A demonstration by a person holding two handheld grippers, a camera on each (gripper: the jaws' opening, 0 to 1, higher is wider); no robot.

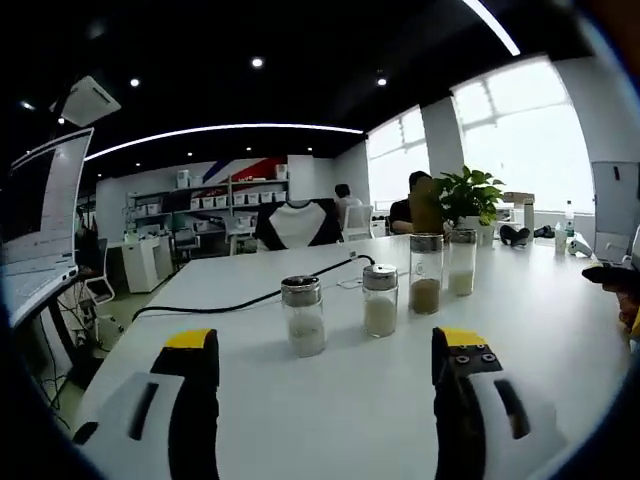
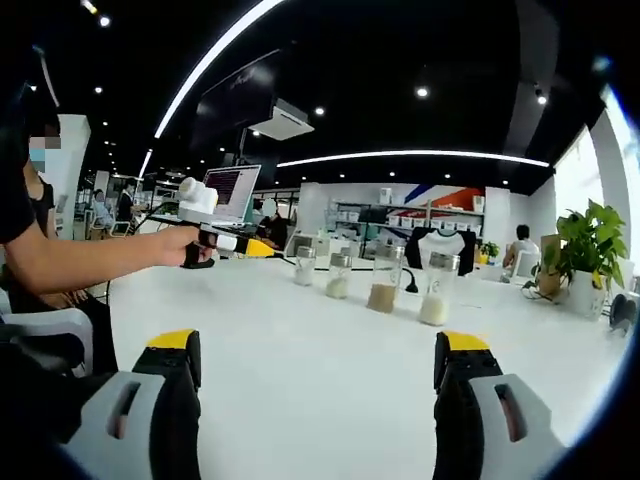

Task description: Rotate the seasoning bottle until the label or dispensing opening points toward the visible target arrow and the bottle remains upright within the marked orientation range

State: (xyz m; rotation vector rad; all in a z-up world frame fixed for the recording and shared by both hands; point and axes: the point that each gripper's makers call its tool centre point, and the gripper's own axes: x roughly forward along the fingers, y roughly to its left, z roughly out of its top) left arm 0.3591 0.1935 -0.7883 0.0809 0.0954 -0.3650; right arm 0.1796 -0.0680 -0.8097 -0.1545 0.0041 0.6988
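On the white bench [image 1: 520, 330], four bottles [image 1: 303, 316] stand upright in a row at 12 o'clock, untouched. Left gripper [image 1: 325, 365] and right gripper [image 2: 318, 365] hold fingers wide, empty; rotation not yet begun.

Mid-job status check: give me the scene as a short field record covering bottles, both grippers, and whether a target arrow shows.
surface: white table
bottles: four glass seasoning bottles with metal caps, all upright in a loose row
short bottles: two, pale contents
tall bottles: two, the nearer with tan contents
left gripper: open, short of the bottles, holding nothing
right gripper: open, holding nothing
cable: black cable behind the bottles
plant: potted plant at the far edge
target arrow: none seen
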